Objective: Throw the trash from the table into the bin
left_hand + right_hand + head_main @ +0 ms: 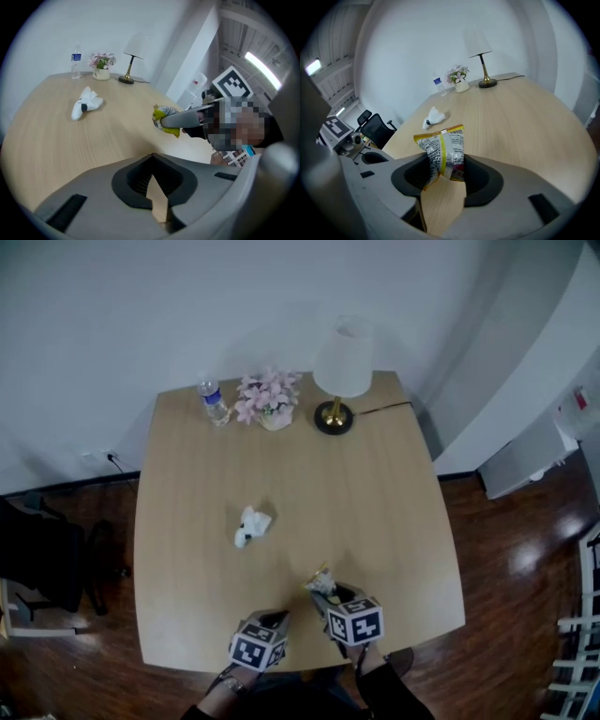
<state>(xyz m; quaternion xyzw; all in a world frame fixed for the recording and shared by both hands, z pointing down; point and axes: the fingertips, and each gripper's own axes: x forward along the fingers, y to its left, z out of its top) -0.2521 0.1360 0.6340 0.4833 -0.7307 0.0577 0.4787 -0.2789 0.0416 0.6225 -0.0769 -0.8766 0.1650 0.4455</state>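
Right gripper (pixel 443 163): jaws pinching a yellow-edged snack wrapper (pixel 442 146) that stands upright between them.
Left gripper (pixel 152 161): jaw tips pressed together, nothing between them.
Wrapper's place: lower centre of the head view, near the table's (pixel 384 521) near edge.
Crumpled white tissue (pixel 251 525): lying mid-table, up and left of both grippers.
Far edge: water bottle (pixel 214 401), pink flowers (pixel 269 399), lamp (pixel 341 371).

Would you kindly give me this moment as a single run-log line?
right gripper: shut on snack packet | left gripper: shut, empty | crumpled tissue: on table | bin: not in view
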